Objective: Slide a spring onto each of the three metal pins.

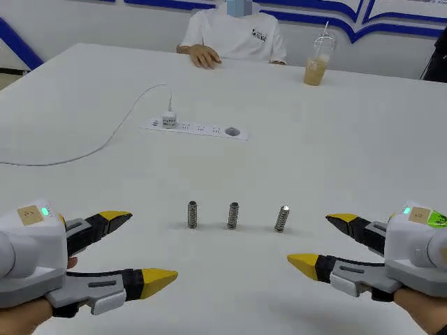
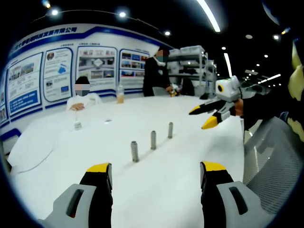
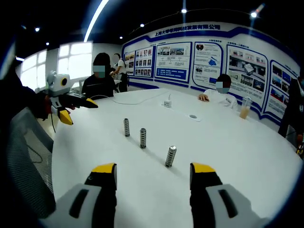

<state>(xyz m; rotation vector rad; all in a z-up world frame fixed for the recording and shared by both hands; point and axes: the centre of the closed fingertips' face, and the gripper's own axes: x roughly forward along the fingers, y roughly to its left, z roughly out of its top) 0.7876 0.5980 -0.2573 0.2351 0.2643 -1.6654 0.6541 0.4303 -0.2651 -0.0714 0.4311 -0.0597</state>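
1. Three metal pins (image 1: 233, 216) are standing in a row on the white tabletop (image 1: 293, 160), each wearing a spring (image 1: 193, 214), just ahead of and between the two sets of jaws.
2. The left gripper (image 1: 150, 246) is pointing at the row, jaws spread wide and gripping nothing.
3. The right gripper (image 1: 309, 239) is facing it, jaws wide and empty too.
4. A power strip (image 1: 195, 128) is lying farther beyond the jaws.

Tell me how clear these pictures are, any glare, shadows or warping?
Head view: even soft light, sharp, the three pins cast only faint shadows on the white table. Left gripper view: fisheye bends the table edge, ceiling lights glare. Right gripper view: same bending, windows washed out bright.
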